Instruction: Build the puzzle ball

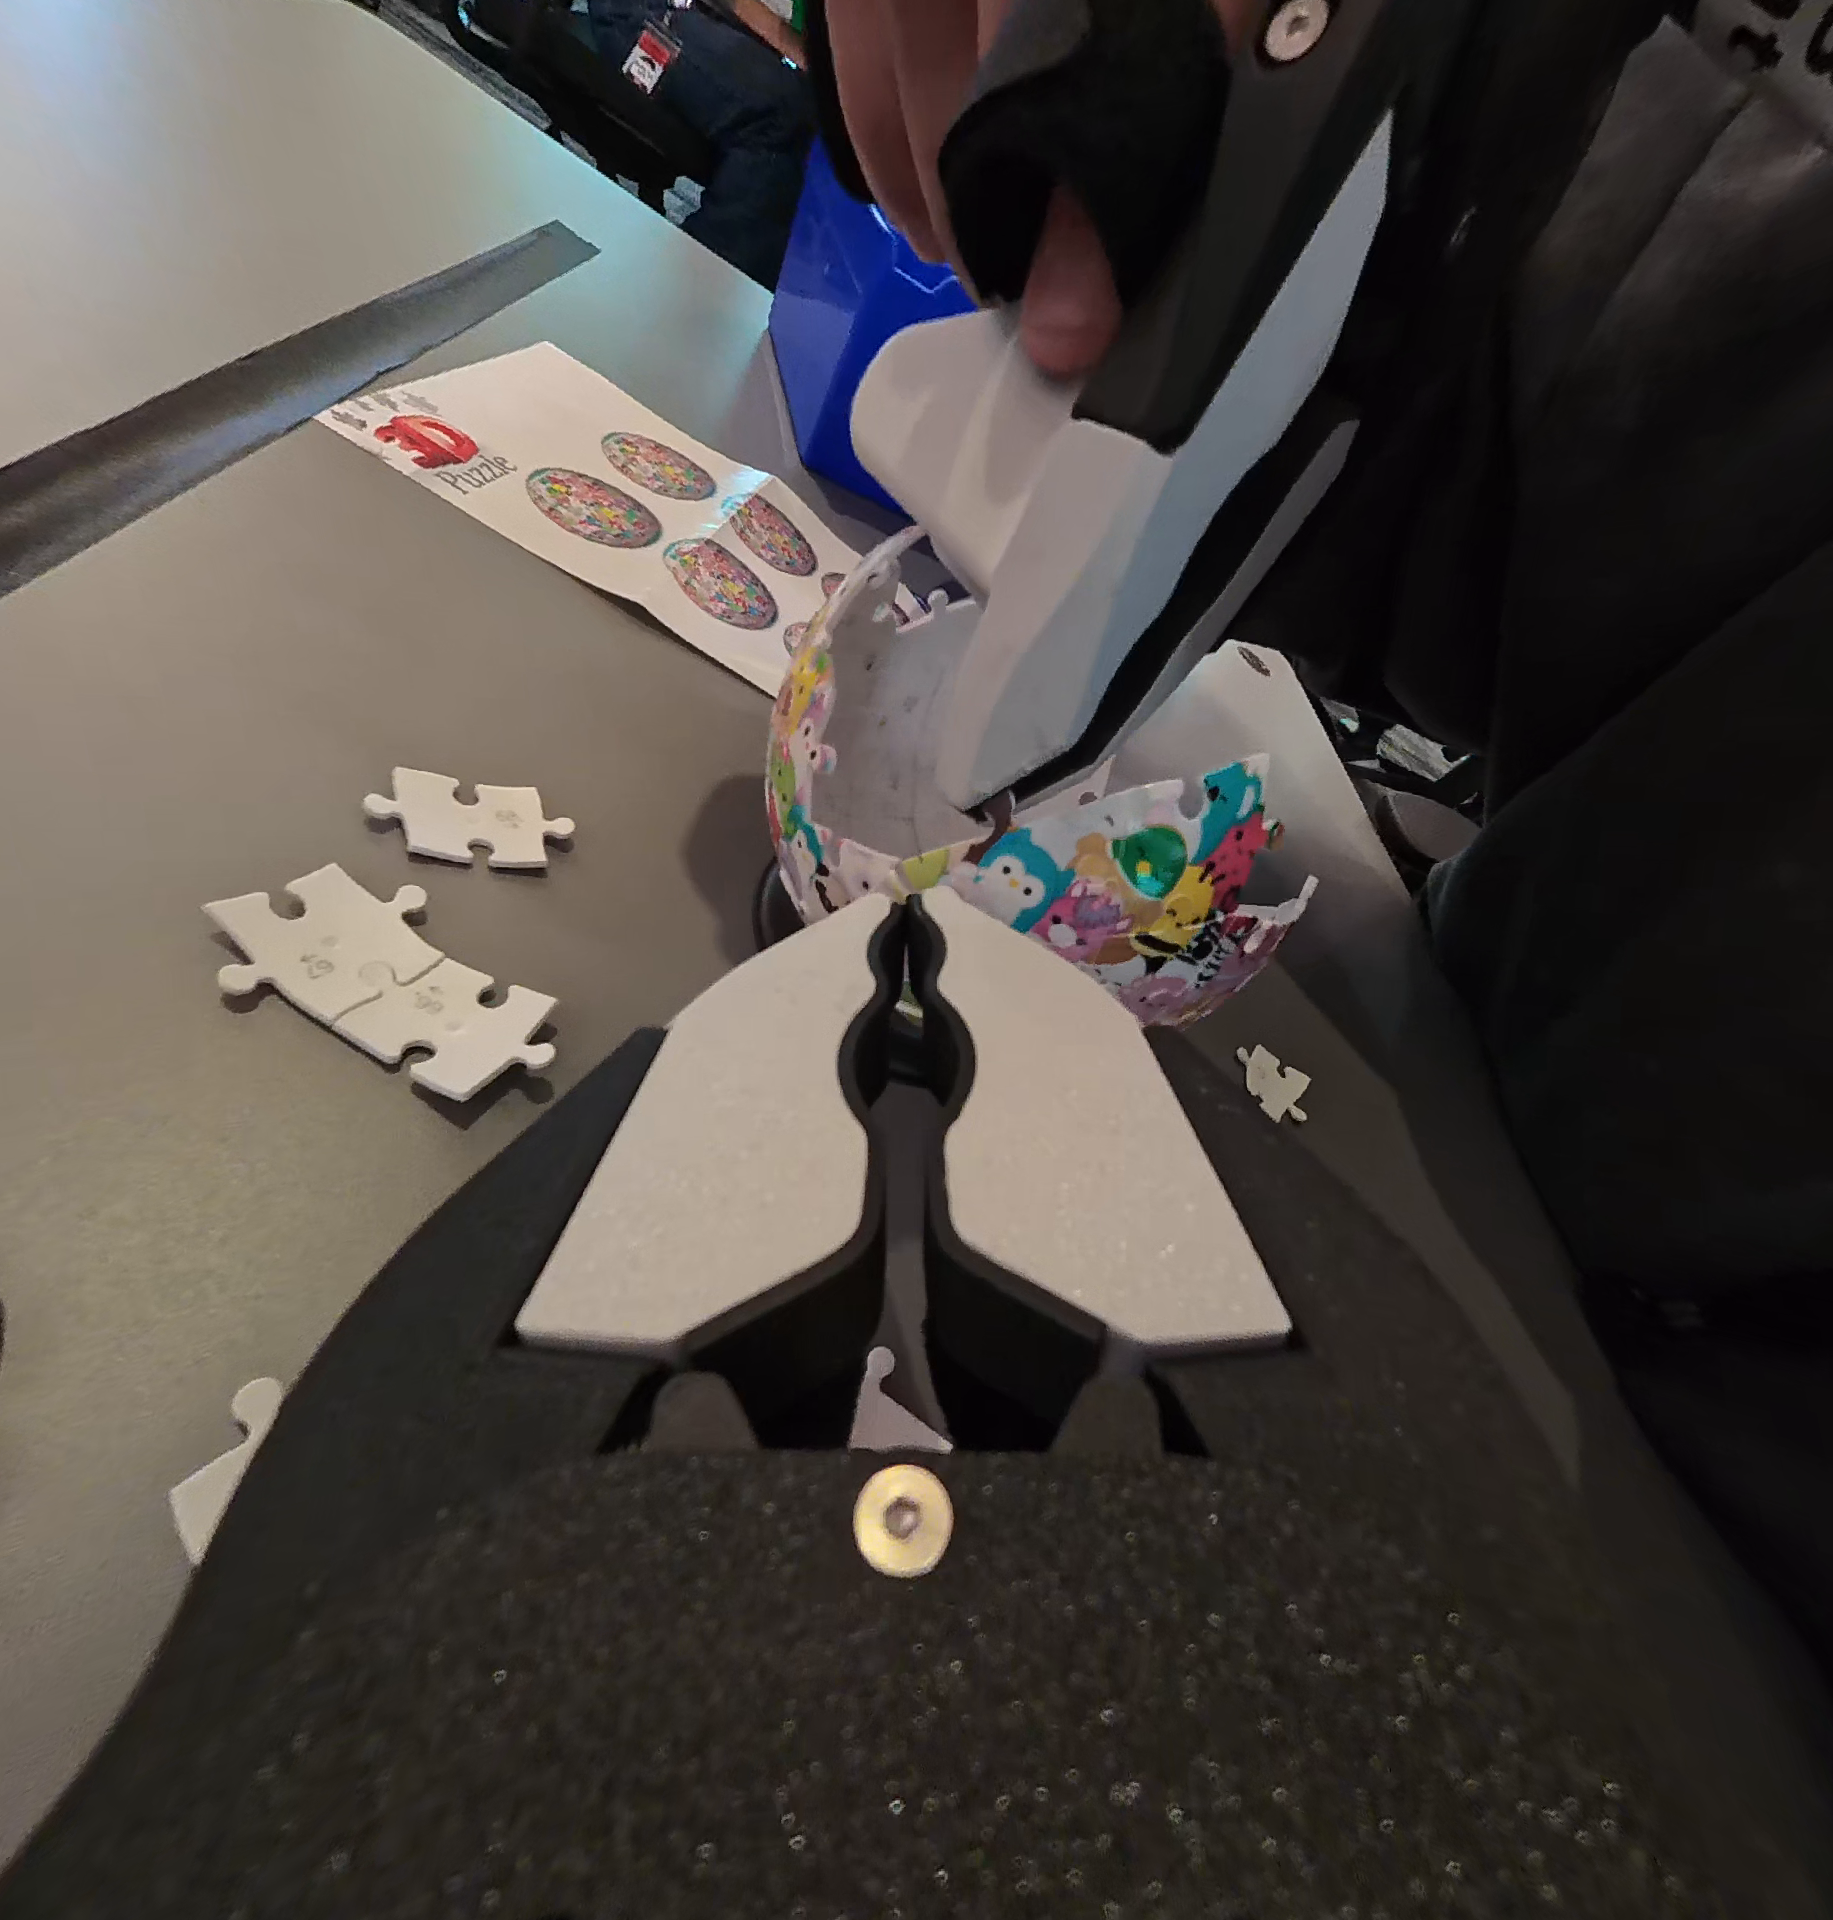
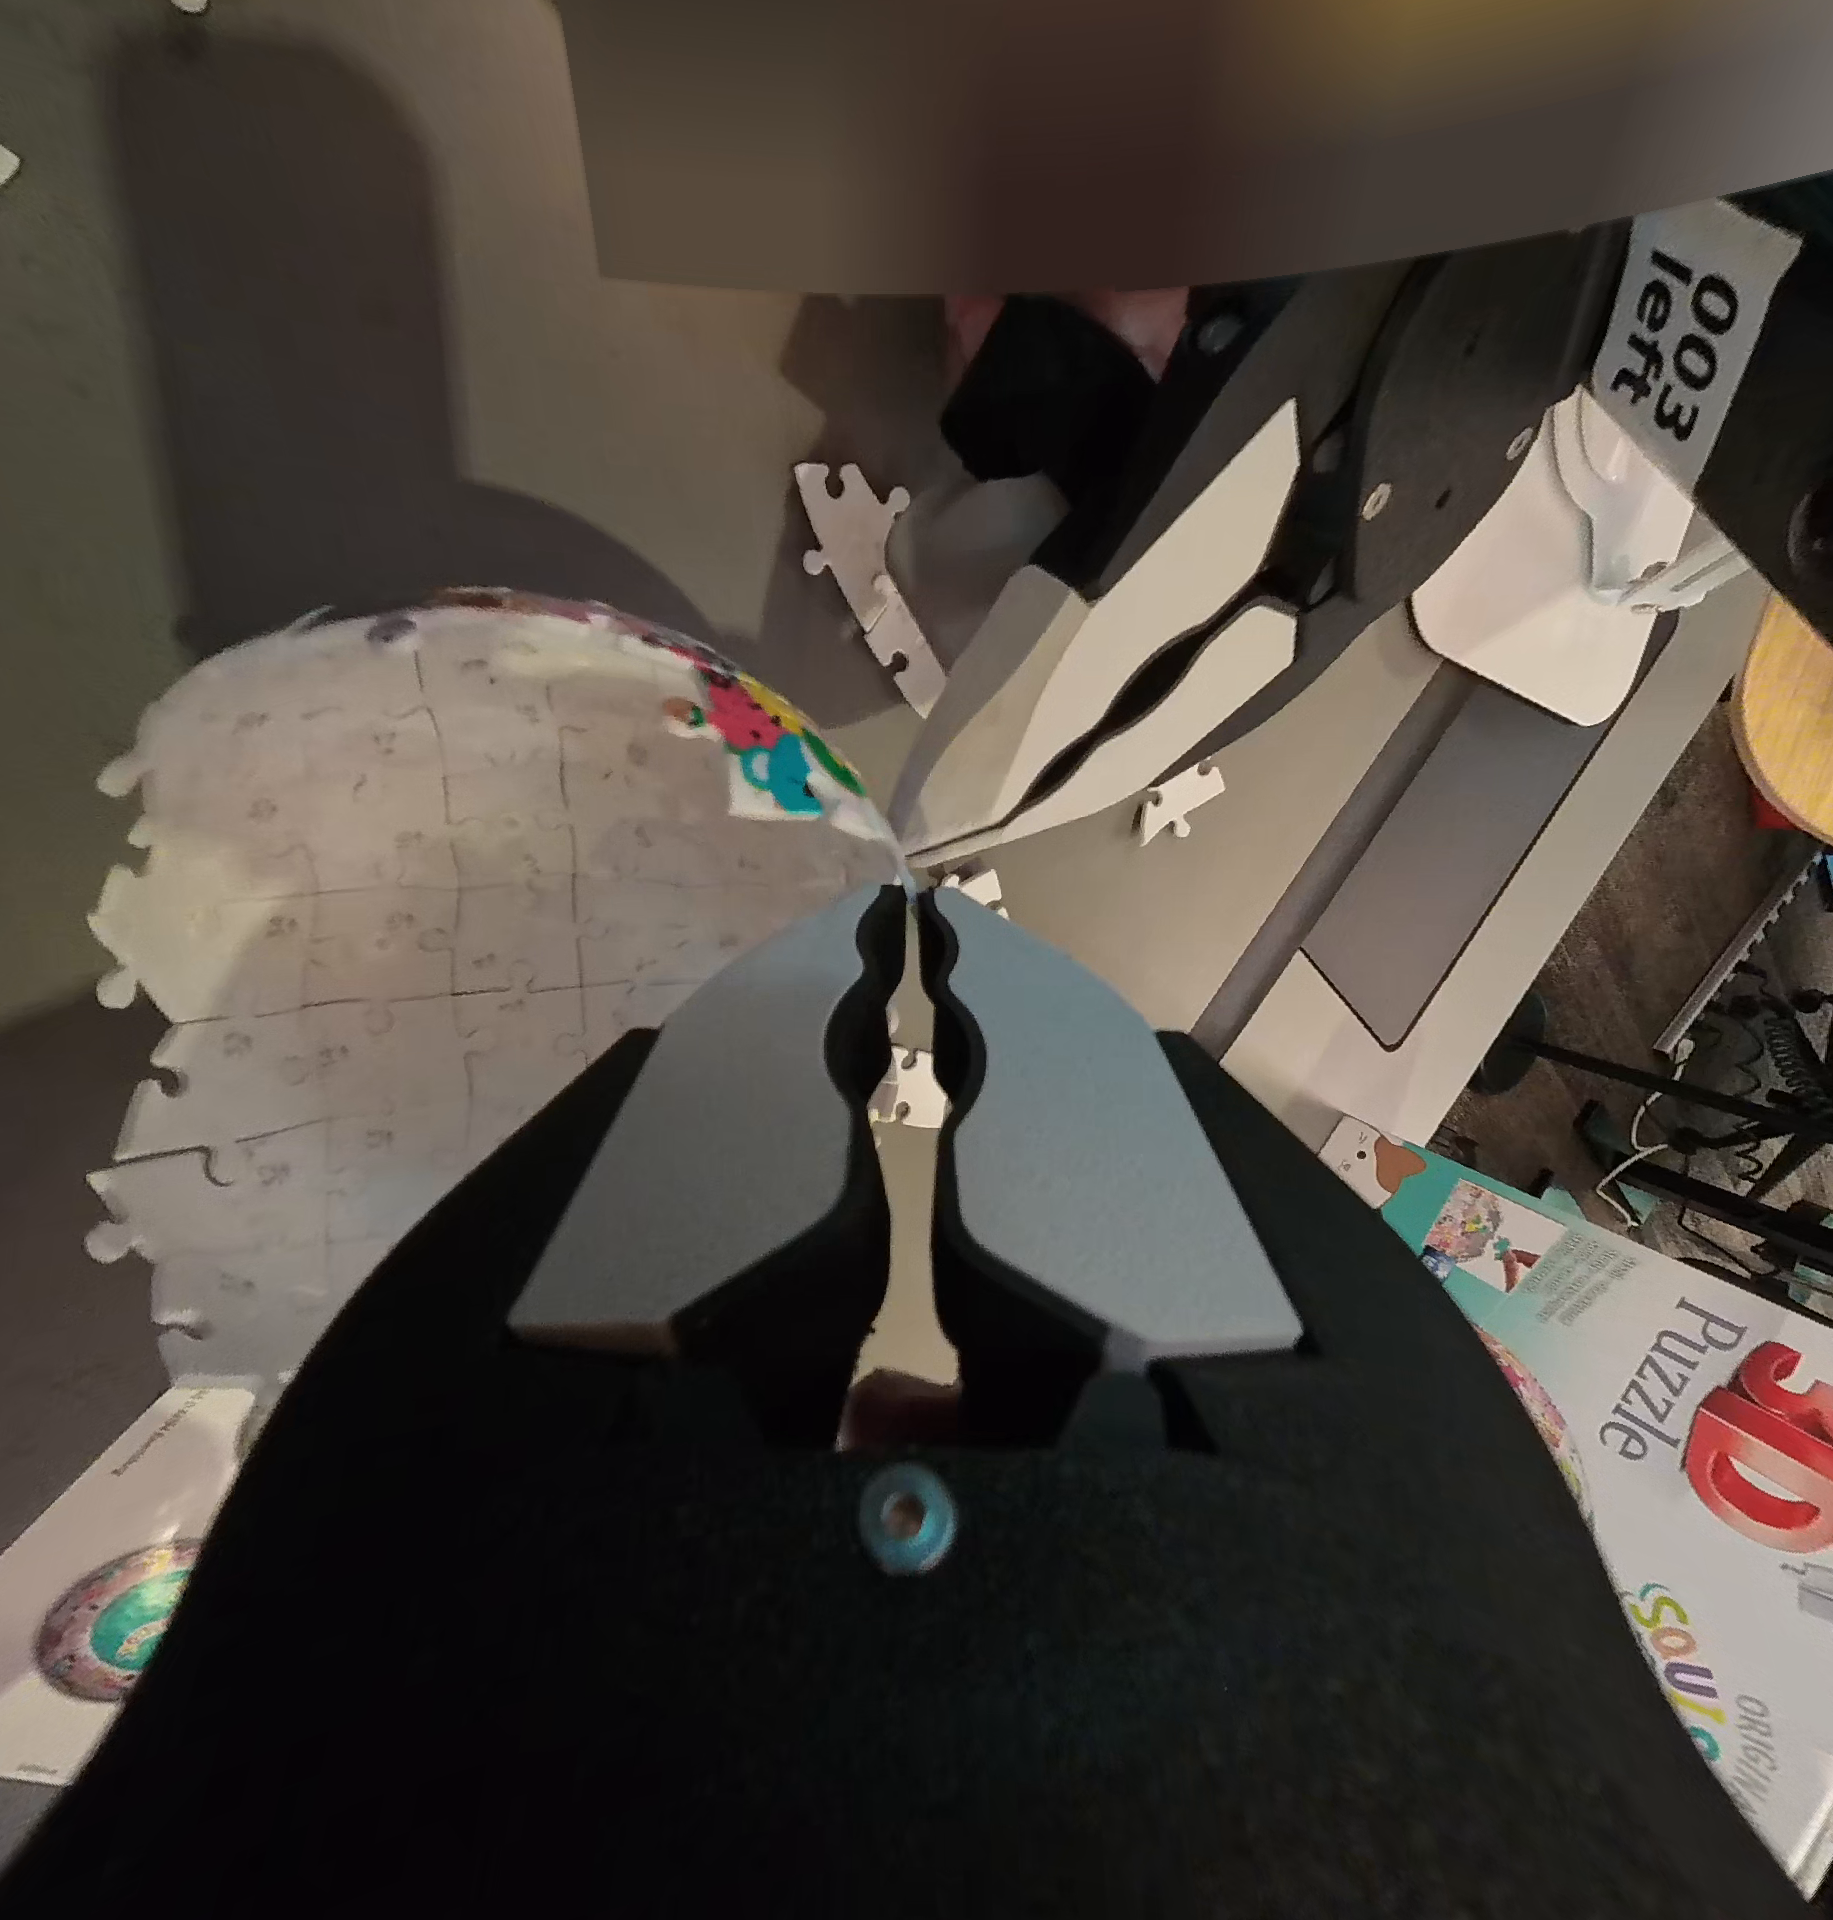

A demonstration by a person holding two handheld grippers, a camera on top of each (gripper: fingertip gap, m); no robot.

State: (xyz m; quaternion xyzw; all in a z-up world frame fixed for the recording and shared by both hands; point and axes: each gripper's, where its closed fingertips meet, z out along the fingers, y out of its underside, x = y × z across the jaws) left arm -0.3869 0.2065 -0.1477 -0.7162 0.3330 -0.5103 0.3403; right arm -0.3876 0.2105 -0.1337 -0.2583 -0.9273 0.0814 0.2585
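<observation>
The half-built colourful plastic puzzle ball (image 1: 1047, 831) sits on the grey table (image 1: 268, 727), right of loose white pieces (image 1: 372, 977); the left gripper (image 1: 910, 909) pinches its near rim. In the right wrist view, the right gripper (image 2: 910, 896) clamps that same edge; I'd squeeze gently, keeping tabs aligned.

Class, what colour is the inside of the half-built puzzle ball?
Plain white, on the puzzle ball; right wrist view shows it best.

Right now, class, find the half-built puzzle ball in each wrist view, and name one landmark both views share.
Left wrist view: the puzzle ball sits right of centre, just beyond the left gripper.
Right wrist view: it fills the left middle, white inside facing the camera.
Shared landmark: the instruction sheet printed with ball pictures.
</observation>
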